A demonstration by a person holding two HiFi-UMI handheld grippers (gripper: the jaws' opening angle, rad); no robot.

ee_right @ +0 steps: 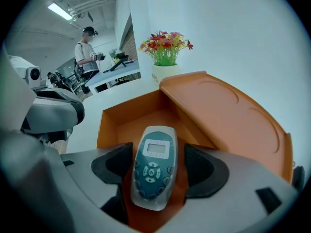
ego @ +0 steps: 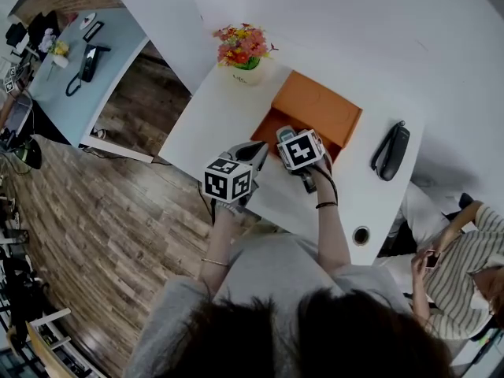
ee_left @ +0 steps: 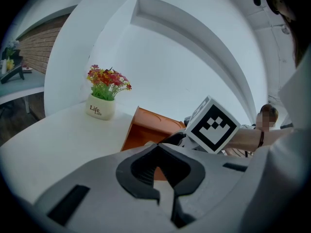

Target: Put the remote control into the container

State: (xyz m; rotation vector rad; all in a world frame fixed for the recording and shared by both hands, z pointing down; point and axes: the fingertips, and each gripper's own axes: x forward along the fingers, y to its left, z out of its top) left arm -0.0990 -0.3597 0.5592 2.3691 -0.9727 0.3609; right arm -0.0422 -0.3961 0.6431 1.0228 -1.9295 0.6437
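The grey remote control [ee_right: 154, 166] with dark blue buttons lies face up on the floor of the open orange container [ee_right: 124, 113], its screen end pointing inward. My right gripper [ee_right: 154, 171] straddles it, open, with a sliver of orange showing between each pad and the remote. The head view shows that gripper [ego: 288, 143] dipped into the container's [ego: 272, 123] near end, with the remote's top [ego: 284, 135] peeking out. The lid [ego: 319, 105] leans back behind. My left gripper [ego: 253, 153] hovers just left of the container, shut and empty [ee_left: 156, 168].
A white pot of flowers [ego: 246, 53] stands behind the container on the white desk [ego: 209, 113]. A black telephone handset [ego: 391, 151] lies to the right, with a cable hole [ego: 361, 235] near the front edge. A person [ego: 461, 266] sits at the right.
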